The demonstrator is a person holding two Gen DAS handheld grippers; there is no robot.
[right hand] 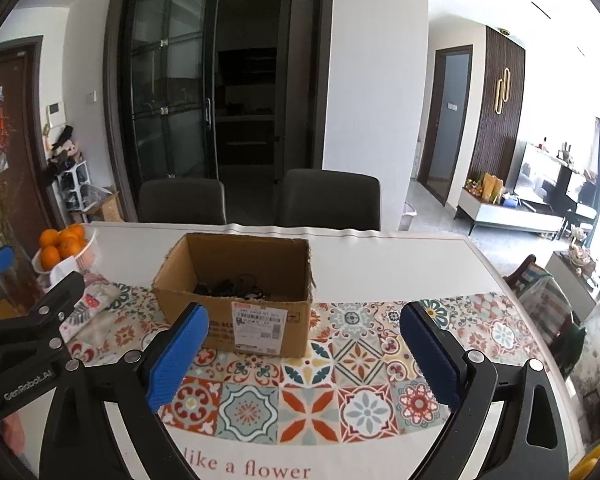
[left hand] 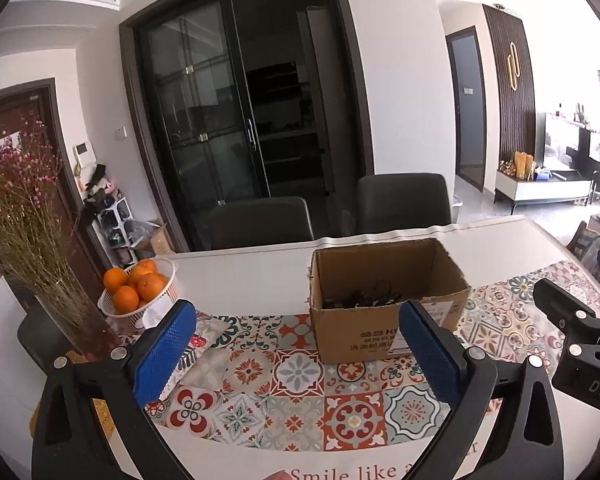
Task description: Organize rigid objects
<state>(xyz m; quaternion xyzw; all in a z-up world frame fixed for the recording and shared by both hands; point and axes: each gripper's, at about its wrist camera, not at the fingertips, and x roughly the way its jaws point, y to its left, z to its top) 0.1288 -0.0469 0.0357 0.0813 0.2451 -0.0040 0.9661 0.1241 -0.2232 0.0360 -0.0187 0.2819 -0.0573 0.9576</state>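
Observation:
An open cardboard box (left hand: 388,320) stands on the patterned tablecloth (left hand: 300,376); it also shows in the right wrist view (right hand: 236,304). Several dark, tangled items (left hand: 360,298) lie inside it, also seen from the right (right hand: 228,286); I cannot tell what they are. My left gripper (left hand: 298,354) is open and empty, above the cloth just short of the box. My right gripper (right hand: 304,354) is open and empty, to the right of the left one, also short of the box. The right gripper's body (left hand: 576,340) shows at the left view's right edge.
A white basket of oranges (left hand: 140,288) and a glass vase of dried flowers (left hand: 28,248) stand at the table's left. A folded patterned cloth (right hand: 96,312) lies left of the box. Two dark chairs (left hand: 404,204) stand behind the table's far edge.

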